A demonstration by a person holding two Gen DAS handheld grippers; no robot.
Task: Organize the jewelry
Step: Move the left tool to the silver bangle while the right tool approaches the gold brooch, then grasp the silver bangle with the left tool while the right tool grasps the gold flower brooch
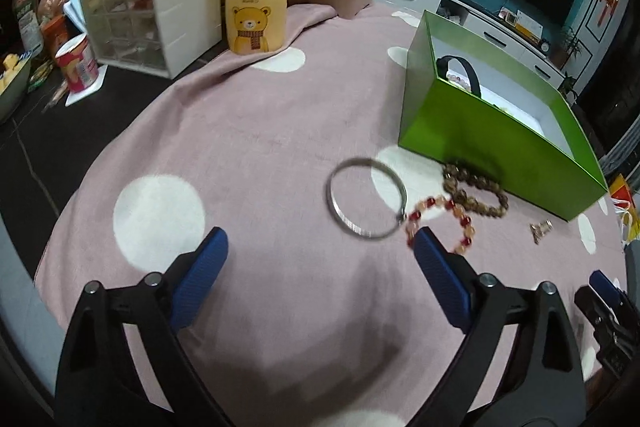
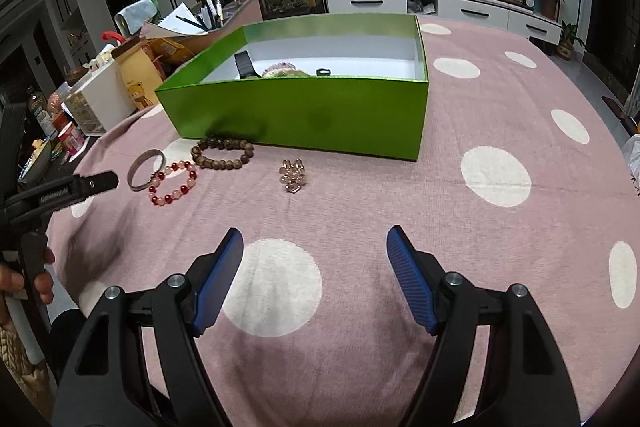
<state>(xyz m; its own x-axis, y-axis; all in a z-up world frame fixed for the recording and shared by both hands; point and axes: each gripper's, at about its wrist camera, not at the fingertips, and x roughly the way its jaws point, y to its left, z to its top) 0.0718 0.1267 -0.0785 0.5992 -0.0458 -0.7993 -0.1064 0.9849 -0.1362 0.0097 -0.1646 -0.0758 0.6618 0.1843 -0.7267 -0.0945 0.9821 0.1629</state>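
both grippers, left gripper (image 1: 320,247) and right gripper (image 2: 315,247), hang spread wide, empty, near the silver bangle (image 1: 366,198) and green box (image 2: 296,115).

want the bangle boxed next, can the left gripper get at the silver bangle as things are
Probably yes. The left gripper is open and empty, and the silver bangle lies flat on the cloth just ahead of it with bare cloth between. The red bead bracelet touches the bangle's right edge and may get dragged along.

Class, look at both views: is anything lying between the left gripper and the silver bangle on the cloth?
Nothing visible. The left gripper is open above bare pink cloth, just short of the silver bangle; the red bead bracelet lies beside it.
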